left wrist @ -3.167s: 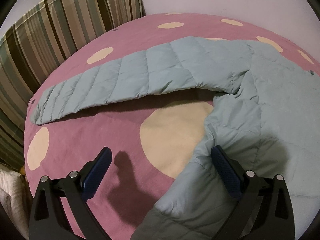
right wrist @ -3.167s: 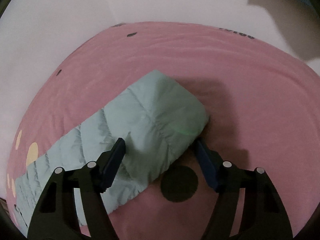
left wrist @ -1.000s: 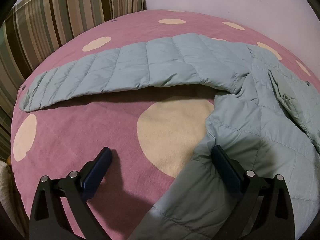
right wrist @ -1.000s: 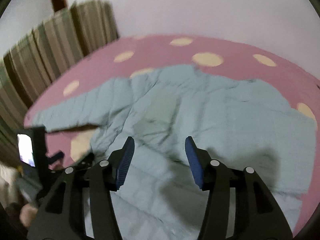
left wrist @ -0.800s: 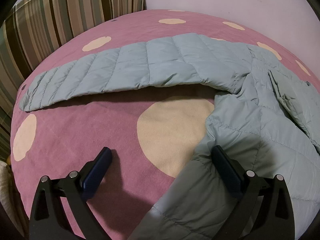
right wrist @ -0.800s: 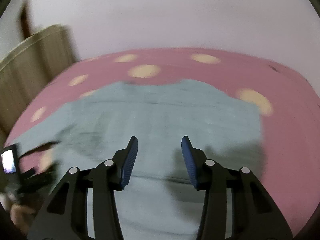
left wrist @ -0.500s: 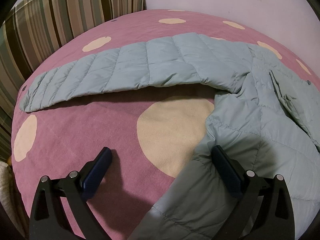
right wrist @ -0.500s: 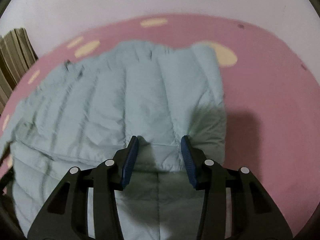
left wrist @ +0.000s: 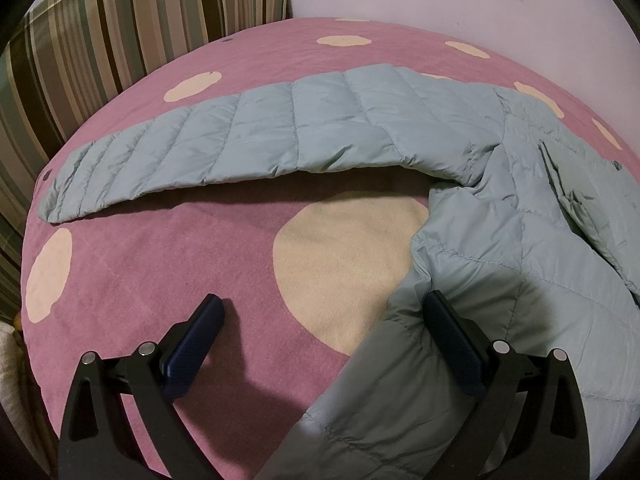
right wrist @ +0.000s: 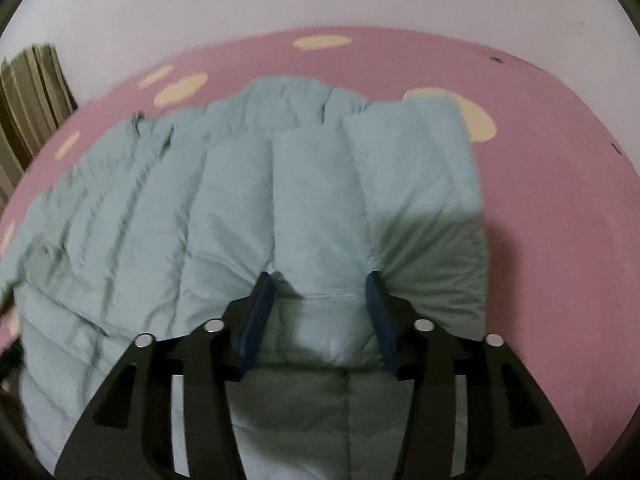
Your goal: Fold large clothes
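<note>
One quilted jacket [left wrist: 520, 248]. Left gripper [left wrist: 324, 320] angled down, jaws wide apart; right gripper [right wrist: 320, 304], just reopening, apparently straddles a fold.

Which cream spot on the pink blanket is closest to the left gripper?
The biggest cream spot, lying just ahead of the open left gripper with the blue jacket covering its right edge. The other spots are smaller and sit farther off, nearer the pink blanket's edges.

Left gripper [left wrist: 324, 328] jaws wide apart over pink spotted blanket [left wrist: 160, 264]; right finger touches blue quilted jacket [left wrist: 500, 260], sleeve [left wrist: 248, 140] outstretched.
</note>
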Demonstrator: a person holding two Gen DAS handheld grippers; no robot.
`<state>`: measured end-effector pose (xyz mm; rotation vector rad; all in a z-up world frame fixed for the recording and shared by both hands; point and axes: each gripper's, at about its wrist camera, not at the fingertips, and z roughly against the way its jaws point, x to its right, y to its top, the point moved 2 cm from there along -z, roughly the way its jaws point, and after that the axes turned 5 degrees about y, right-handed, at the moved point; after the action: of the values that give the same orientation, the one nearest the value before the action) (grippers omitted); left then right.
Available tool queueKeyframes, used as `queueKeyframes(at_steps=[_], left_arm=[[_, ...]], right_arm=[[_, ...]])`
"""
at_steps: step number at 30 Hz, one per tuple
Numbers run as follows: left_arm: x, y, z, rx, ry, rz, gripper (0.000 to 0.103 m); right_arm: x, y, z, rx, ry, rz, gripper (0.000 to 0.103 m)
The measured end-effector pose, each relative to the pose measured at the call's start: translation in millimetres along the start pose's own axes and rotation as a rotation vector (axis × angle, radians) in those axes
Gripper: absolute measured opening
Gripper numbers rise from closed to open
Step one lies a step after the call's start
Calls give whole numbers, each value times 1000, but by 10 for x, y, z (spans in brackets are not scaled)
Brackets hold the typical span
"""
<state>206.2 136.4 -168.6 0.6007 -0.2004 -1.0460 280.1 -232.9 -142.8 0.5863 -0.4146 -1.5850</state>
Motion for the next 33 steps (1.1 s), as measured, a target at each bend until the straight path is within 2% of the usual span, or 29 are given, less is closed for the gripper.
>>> queueKeyframes(at_steps=[3, 7, 11, 16, 19, 23, 33], left_arm=[[-13, 6, -2, -3, -5, 3, 99], [-34, 1, 4, -2, -12, 8, 99], [-38, 9, -4, -4, -18, 13, 99], [-59, 39, -12, -21, -51, 12, 99], [-204, 67, 54, -29, -133, 31, 99], [-676, 143, 168, 13, -163, 108, 99], [-2280, 331, -150, 60, 94, 329, 98]], right_arm=[[-27, 5, 29, 7, -18, 13, 52], [-88, -38, 271, 60, -14, 8, 64], [-159, -156, 73, 17, -45, 59, 66], [-162, -154, 1, 20, -62, 63, 71], [-145, -169, 1, 28, -57, 59, 71], [-160, -184, -9, 29, -56, 60, 72], [-134, -193, 11, 37, -49, 59, 73]])
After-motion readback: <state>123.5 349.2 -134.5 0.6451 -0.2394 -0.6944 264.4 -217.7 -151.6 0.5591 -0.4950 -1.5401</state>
